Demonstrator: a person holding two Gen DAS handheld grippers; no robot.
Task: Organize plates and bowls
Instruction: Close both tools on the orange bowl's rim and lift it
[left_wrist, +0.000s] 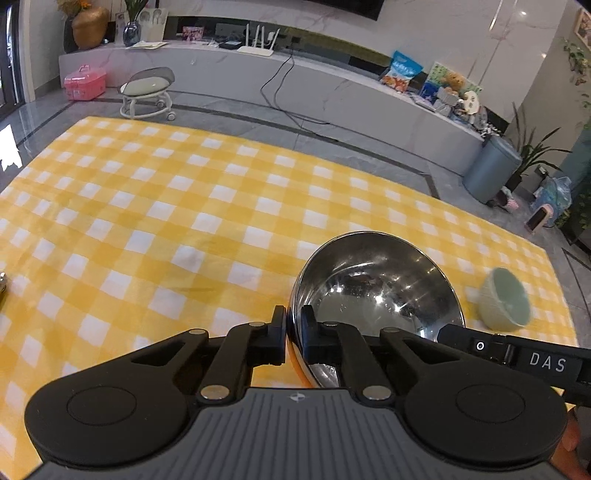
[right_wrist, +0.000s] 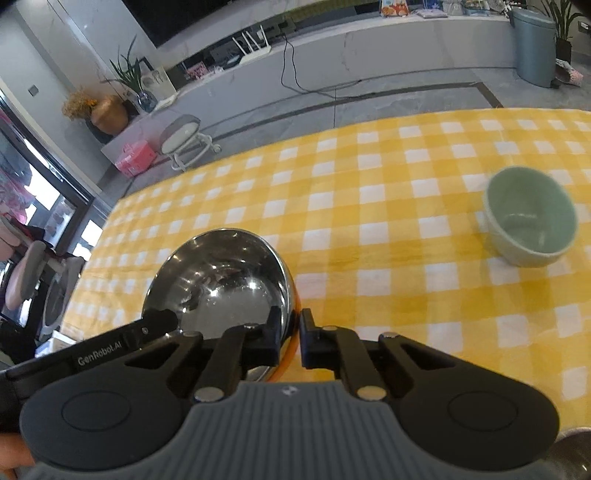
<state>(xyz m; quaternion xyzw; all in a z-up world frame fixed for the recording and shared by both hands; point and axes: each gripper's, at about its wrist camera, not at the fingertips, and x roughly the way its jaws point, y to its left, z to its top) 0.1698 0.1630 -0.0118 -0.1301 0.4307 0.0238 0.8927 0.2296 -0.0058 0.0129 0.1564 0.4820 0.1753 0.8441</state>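
Observation:
A shiny steel bowl is held tilted above the yellow checked tablecloth. My left gripper is shut on its left rim, one finger inside and one outside. My right gripper is shut on the opposite rim of the same steel bowl. The right gripper's finger shows at the bowl's right edge in the left wrist view. A pale green ceramic bowl stands upright on the cloth to the right; it also shows in the left wrist view.
A metal object lies at the cloth's left edge. Another steel rim shows at the bottom right of the right wrist view. Beyond the table are a stool, a pink box and a bin.

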